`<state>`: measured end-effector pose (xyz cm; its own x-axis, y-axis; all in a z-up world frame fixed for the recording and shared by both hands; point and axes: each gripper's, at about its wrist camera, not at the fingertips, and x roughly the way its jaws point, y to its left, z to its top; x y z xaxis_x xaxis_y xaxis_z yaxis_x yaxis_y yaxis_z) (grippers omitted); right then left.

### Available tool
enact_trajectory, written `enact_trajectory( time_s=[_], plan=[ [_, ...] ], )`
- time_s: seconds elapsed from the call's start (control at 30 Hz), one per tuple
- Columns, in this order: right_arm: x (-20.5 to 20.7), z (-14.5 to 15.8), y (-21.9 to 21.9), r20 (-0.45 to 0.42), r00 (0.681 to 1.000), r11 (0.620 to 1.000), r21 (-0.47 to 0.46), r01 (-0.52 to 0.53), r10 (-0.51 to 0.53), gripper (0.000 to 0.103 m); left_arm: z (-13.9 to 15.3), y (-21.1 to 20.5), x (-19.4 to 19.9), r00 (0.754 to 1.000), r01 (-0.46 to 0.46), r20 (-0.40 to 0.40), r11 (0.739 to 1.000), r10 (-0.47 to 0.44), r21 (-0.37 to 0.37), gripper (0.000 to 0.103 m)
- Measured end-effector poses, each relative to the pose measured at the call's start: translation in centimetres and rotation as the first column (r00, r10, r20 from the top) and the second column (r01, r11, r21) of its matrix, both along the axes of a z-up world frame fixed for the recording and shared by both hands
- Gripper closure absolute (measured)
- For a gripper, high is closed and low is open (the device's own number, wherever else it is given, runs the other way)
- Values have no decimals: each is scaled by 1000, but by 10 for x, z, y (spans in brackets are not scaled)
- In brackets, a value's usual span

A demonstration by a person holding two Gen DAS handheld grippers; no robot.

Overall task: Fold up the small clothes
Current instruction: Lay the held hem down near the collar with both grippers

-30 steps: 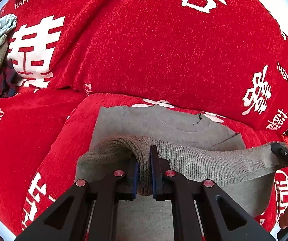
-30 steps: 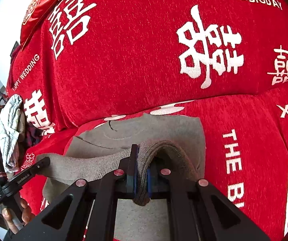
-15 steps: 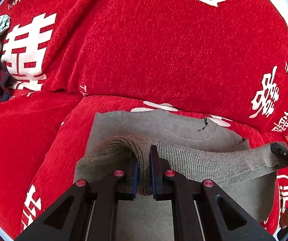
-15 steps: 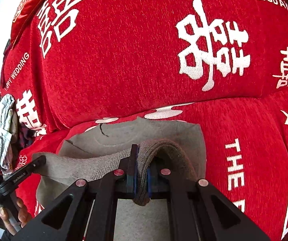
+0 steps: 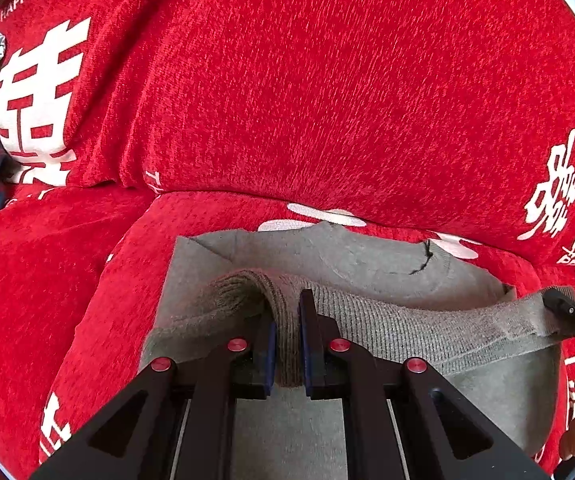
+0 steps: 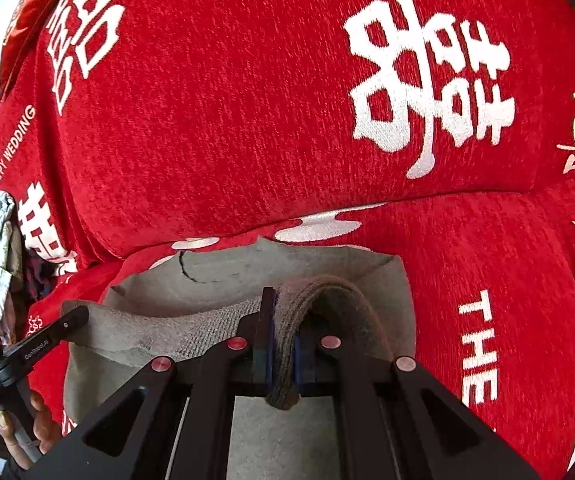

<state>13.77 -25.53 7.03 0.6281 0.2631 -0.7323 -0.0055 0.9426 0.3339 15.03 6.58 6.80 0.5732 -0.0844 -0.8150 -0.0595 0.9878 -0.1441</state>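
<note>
Both sets of jaws are pressed together on the ribbed hem of a grey knit garment (image 5: 367, 264): the left gripper (image 5: 287, 344) pinches a bunched fold of hem, and the right gripper (image 6: 283, 348) does the same at the opposite end, the band stretched between them and sagging a little. Beyond the jaws the rest of the garment lies flat on the red sofa cover (image 5: 327, 100). The knit looks soft, light and limp, likely to droop unless held at the hem corners; the thicker rib gives the firmest hold
</note>
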Motion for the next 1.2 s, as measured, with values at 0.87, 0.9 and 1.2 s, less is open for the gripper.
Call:
enact_trajectory(
  time_s=[0.87, 0.9, 1.2],
  plan=[
    [65, -42, 1, -90, 996, 999, -30, 21, -23, 96, -52, 1, 64, 995, -7, -101, 1000, 10, 23, 91],
    [66, -43, 0, -92, 995, 999, -29, 22, -25, 96, -52, 0, 65, 995, -7, -103, 1000, 9, 22, 91],
    [72, -60, -9, -154, 987, 998, 38, 47, -40, 93, -65, 7, 76, 983, -8, -181, 999, -1, -48, 80]
  ],
)
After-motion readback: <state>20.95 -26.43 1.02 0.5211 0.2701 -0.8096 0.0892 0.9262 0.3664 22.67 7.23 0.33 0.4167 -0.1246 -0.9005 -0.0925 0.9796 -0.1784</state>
